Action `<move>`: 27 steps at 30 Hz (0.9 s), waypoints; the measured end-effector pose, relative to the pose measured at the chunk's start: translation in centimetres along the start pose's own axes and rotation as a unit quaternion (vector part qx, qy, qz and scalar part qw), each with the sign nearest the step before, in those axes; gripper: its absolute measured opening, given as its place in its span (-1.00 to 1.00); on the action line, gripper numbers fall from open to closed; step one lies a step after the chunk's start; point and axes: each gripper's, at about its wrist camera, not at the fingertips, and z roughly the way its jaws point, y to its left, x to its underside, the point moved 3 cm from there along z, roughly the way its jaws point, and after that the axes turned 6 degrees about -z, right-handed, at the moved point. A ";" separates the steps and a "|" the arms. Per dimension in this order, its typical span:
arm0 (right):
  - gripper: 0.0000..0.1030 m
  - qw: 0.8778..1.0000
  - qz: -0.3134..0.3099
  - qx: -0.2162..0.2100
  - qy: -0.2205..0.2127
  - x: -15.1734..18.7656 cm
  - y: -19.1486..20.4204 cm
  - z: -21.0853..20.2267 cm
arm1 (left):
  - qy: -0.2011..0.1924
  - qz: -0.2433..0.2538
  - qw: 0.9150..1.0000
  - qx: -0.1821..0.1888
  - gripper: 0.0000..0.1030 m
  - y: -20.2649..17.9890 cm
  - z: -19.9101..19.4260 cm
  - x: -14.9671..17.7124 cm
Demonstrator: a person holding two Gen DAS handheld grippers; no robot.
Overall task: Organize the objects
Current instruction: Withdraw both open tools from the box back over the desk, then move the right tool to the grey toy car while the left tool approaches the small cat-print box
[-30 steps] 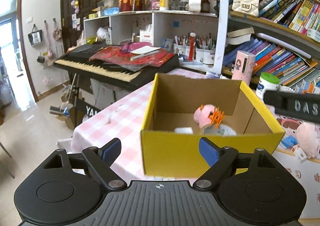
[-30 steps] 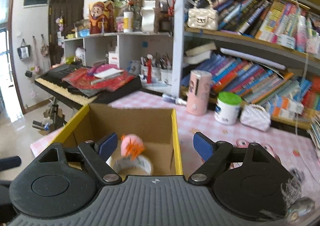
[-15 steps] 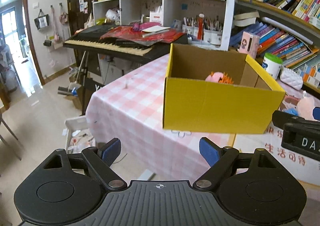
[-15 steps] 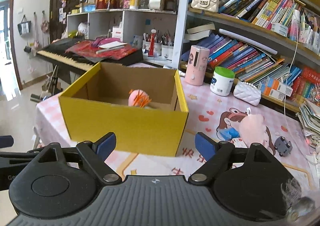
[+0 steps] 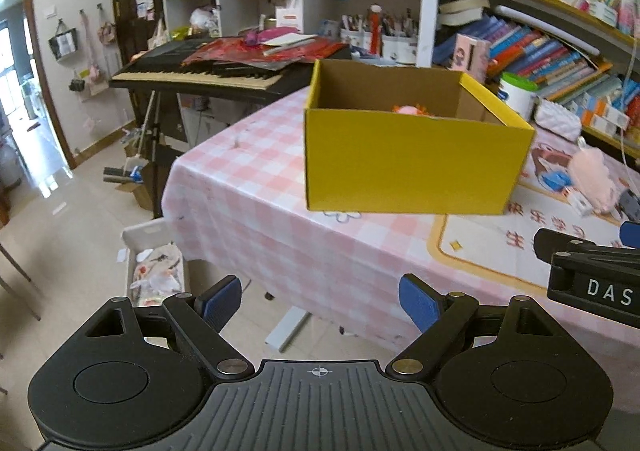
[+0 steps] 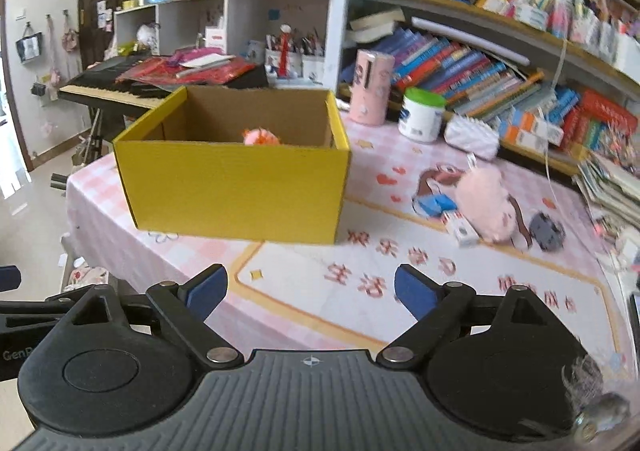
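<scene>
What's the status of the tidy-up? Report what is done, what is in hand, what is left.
Done: one pink and orange toy sits inside the yellow box on the table.

In hand: nothing. The left gripper and right gripper are both open and empty, held short of the box.

Left: a pink plush toy, a small white item, a blue item and a dark round object lie loose on the mat.

Pink-checked table (image 6: 120, 251) bearing yellow box (image 6: 236, 191), plush (image 6: 486, 203).

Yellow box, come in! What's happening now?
Both hand-held grippers, left and right, open, empty. Yellow box on table, pink toy inside. Nothing blocking.
</scene>
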 end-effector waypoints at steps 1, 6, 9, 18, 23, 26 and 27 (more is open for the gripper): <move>0.76 1.000 0.004 0.002 0.003 0.2 -0.2 -0.1 | 0.002 0.003 1.000 0.003 0.71 -0.1 0.0 0.1; 0.77 1.000 0.018 0.014 0.018 1.4 -1.1 -0.7 | 0.013 0.017 1.000 0.022 0.71 -1.1 -0.3 0.9; 0.77 0.999 0.027 0.023 0.025 2.0 -1.8 -1.1 | 0.016 0.028 0.999 0.034 0.71 -1.9 -0.3 1.1; 0.77 0.995 0.063 0.061 0.040 3.2 -4.9 -1.8 | 0.025 0.056 0.996 0.068 0.71 -4.7 0.2 1.2; 0.78 0.993 0.075 0.081 0.048 3.6 -6.6 -1.8 | 0.029 0.069 0.993 0.087 0.72 -6.6 0.8 1.0; 0.78 0.991 0.083 0.094 0.051 3.8 -8.0 -1.8 | 0.030 0.075 0.992 0.100 0.72 -8.1 1.1 0.8; 0.79 0.990 0.085 0.098 0.051 3.9 -8.5 -1.8 | 0.030 0.078 0.991 0.104 0.72 -8.6 1.2 0.7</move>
